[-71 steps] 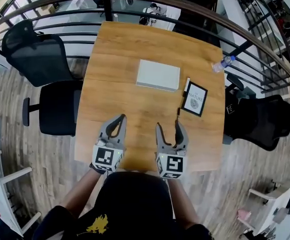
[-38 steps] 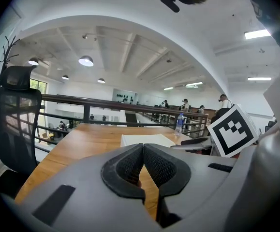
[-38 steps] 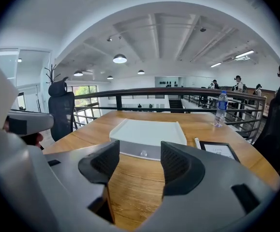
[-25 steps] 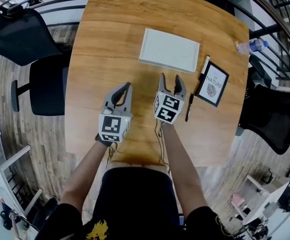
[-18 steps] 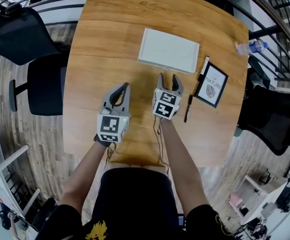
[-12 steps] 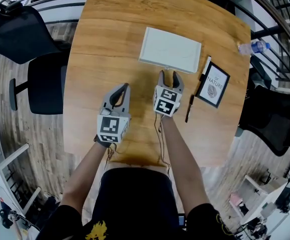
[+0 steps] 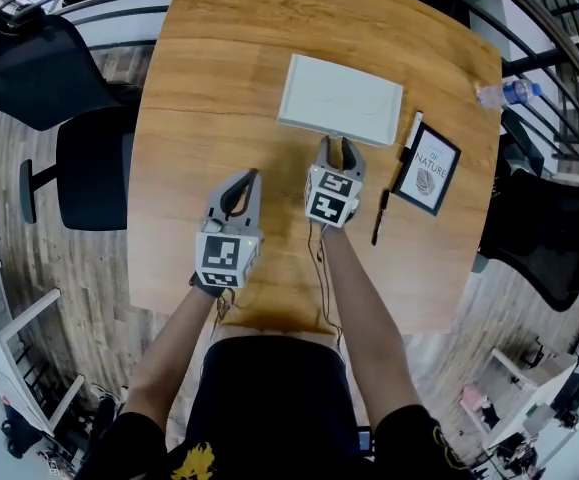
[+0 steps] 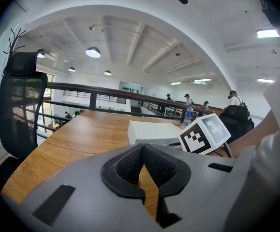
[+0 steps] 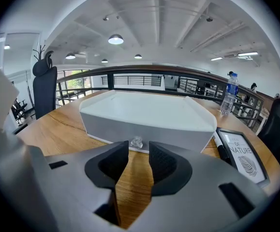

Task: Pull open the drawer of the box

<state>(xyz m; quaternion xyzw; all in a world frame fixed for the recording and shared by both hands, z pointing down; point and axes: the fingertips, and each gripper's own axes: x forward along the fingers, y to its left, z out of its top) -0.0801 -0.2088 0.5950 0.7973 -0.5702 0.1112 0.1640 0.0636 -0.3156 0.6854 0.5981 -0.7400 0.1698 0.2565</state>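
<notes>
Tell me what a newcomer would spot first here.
The white box on the far half of the wooden table stands out first. The right gripper is nosed up to its front, jaws closing toward the small clear knob just ahead of them, not yet pinching it. The left gripper, shut, hangs to its left, nearer the person.

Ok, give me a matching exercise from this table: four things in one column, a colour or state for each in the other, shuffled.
Things:
1. box
2. frame
3. bottle
4. left gripper

Descriptions:
A. clear, blue cap
B. black-edged, lying flat
C. white, low and wide
D. jaws together, nothing held

Pairs: 1-C, 2-B, 3-A, 4-D
</notes>
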